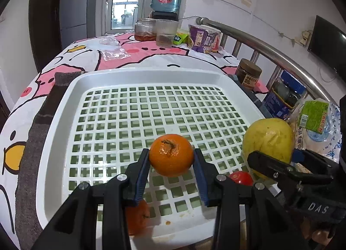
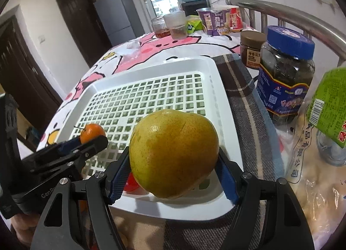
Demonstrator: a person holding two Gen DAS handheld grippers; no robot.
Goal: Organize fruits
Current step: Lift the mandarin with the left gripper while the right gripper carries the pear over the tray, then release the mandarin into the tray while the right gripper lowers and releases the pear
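My left gripper (image 1: 172,159) is shut on an orange mandarin (image 1: 171,154), held just above the near part of a white slotted tray (image 1: 64,98). A second mandarin (image 1: 138,217) lies under my left fingers at the tray's near rim, and a red tomato (image 1: 241,177) sits to its right. My right gripper (image 2: 173,163) is shut on a large yellow-green pear (image 2: 174,152) over the tray's (image 2: 225,103) near right corner. The left gripper (image 2: 90,142) with its mandarin (image 2: 93,132) shows at the left of the right wrist view, and the pear (image 1: 268,137) at the right of the left one.
The tray rests on a grey plaid cloth (image 2: 242,90) over a pink cartoon tablecloth (image 1: 151,55). Jars (image 2: 285,72) and bagged food (image 2: 324,163) crowd the right side by a metal rail (image 1: 259,42). Cups, a jar and noodle bowls (image 1: 203,38) stand at the far edge.
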